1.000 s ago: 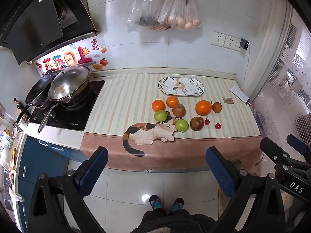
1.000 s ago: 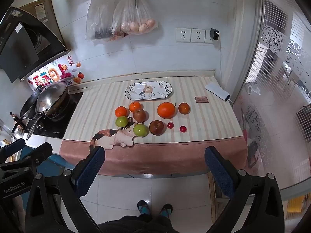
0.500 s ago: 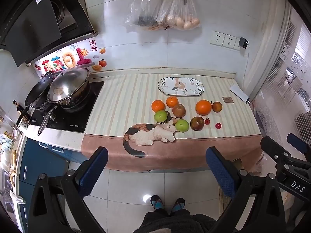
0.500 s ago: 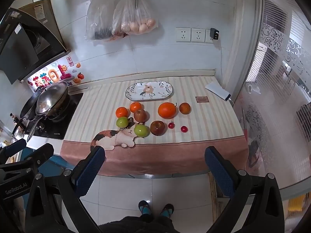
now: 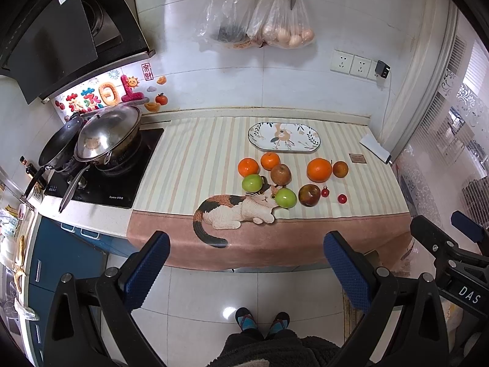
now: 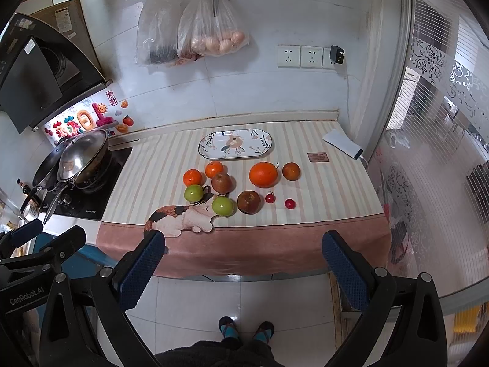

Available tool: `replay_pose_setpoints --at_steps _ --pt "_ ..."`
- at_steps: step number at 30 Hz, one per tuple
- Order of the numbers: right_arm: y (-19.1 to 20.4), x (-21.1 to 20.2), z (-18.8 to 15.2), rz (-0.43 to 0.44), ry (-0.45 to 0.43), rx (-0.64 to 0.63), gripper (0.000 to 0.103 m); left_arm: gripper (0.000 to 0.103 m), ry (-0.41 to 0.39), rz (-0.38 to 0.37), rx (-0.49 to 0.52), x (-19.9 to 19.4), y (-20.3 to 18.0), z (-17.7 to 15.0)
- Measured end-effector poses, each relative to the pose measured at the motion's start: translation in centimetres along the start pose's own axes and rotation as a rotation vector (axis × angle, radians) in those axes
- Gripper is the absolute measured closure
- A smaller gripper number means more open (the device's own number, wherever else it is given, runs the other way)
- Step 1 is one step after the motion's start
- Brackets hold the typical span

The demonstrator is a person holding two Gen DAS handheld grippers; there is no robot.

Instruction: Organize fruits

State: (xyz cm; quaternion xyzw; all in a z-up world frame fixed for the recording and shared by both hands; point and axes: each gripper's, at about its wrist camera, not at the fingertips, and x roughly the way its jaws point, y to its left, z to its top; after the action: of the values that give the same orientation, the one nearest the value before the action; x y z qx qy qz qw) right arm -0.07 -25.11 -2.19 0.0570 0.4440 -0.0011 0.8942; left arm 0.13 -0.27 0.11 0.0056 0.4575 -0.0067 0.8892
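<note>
The work surface is a kitchen counter (image 5: 195, 165) covered with a striped cloth carrying a printed cat; a tiled wall stands behind it and a hob with pans lies to one side.

Left gripper (image 5: 246, 267): jaws spread wide, nothing between the pads, held over the floor in front of the counter edge. Right gripper (image 6: 243, 267): same condition, jaws apart and empty, also short of the counter edge. Neither gripper touches any fruit.

Step in hand, as judged: the start of the task. No fruit lies on the oval plate (image 5: 314, 145), so sorting has not begun.

Landmark for all positions: the oval plate, at the back of the cloth near the wall.
- Two small oranges (image 5: 270, 161), just in front of the plate, towards the hob.
- A brownish pear-like fruit (image 5: 280, 174), touching or nearly touching those oranges, nearer the counter edge.
- A large orange (image 5: 319, 170), in front of the plate's other end, with a smaller dull orange fruit (image 5: 340, 169) beside it.
- Two green apples (image 5: 285, 197), farther forward, on and beside the cat's head.
- A dark red apple (image 5: 309, 195), beside the nearer green apple.
- Two small red fruits (image 5: 342, 198), beyond the red apple, away from the hob.

Next move, as judged: advance one gripper over the counter, centre the open jaws on a single fruit, and close gently. Round fruit may roll; closely packed pieces leave little finger clearance.
</note>
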Motion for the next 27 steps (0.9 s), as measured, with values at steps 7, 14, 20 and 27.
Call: replay_pose_setpoints --at_steps 7,14,20,27 --pt "-0.03 -0.52 -0.24 -0.001 -0.005 0.001 0.000 0.000 0.000 -0.001 0.001 -0.01 0.03 0.03" --pt "0.05 -0.52 -0.23 0.000 -0.006 0.000 0.000 0.000 -0.002 -0.002 0.001 -0.02 0.09 -0.03" --pt "0.11 -0.56 -0.19 0.000 -0.006 0.001 0.000 0.000 -0.002 -0.004 0.001 -0.10 0.12 -0.01" --pt "0.13 -0.59 -0.14 -0.002 -0.008 0.000 0.000 0.000 -0.001 -0.004 0.001 -0.15 0.08 0.16"
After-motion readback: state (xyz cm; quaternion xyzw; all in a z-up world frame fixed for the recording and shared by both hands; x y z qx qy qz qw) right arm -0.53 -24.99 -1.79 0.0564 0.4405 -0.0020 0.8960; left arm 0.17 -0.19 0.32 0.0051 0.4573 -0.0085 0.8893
